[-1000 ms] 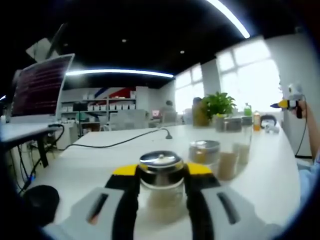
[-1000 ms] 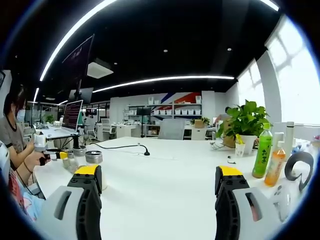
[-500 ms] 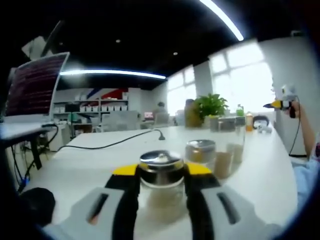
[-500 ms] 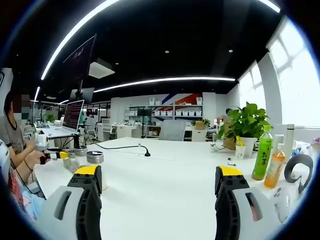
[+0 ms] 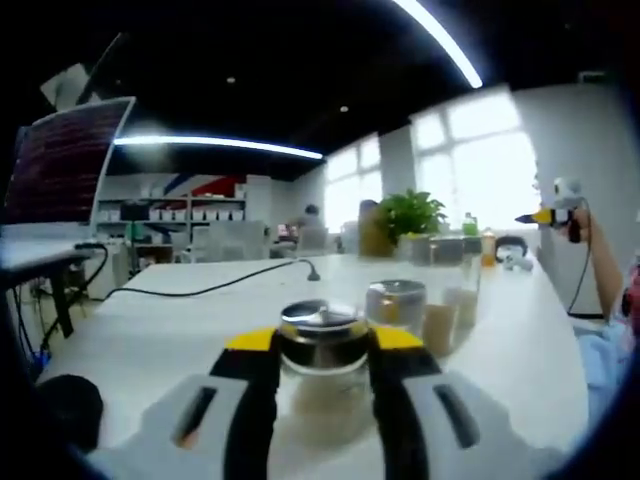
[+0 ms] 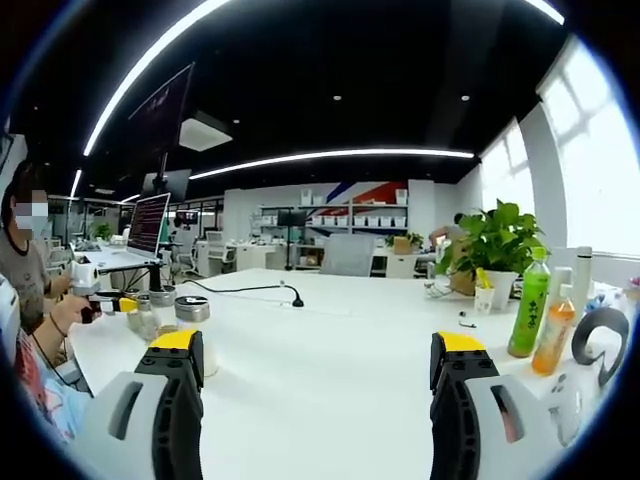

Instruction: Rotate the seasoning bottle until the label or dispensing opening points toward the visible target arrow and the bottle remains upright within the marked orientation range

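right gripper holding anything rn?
No. The right gripper is open, its jaws wide apart over bare table with nothing between them.

I can read nothing for certain in either view. The monitor [image 5: 65,160] at the upper left of the left gripper view carries rows of reddish lines, too blurred for me to make out. In the right gripper view, the green bottle [image 6: 529,304] at the right edge has a label with pale marks down it, too small for me to tell. The jar [image 5: 322,365] between my left jaws shows no legible label.
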### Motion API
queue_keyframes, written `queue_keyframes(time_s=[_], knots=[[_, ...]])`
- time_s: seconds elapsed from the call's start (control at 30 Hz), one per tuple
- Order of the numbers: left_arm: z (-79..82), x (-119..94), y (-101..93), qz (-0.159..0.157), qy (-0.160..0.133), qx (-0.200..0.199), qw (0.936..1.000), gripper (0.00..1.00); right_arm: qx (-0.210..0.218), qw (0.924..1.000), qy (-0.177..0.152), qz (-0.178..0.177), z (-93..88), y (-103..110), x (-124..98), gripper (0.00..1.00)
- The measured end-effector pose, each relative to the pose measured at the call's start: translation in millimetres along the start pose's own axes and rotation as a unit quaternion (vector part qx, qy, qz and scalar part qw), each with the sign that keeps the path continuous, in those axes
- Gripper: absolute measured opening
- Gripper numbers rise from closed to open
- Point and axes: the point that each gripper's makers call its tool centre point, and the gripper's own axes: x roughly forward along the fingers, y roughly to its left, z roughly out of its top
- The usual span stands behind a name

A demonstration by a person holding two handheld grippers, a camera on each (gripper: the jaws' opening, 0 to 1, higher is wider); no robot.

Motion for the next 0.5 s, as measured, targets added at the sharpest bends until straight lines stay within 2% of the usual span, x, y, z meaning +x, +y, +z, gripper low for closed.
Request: queue_keyframes(time_s=[0.07, 0.5], knots=[[-0.8, -0.2, -0.7, -0.002, 0.005, 0.015, 0.9999, 0.36, -0.004, 1.0, -0.006, -0.002, 3.4, 0.0, -1.5, 0.97], [-1.3, 1.4, -1.8, -0.033, 0.013, 0.013, 0.9993, 0.36, -0.007, 1.0, 0.0, -0.003, 1.3, -5.3, 3.0, 0.97]])
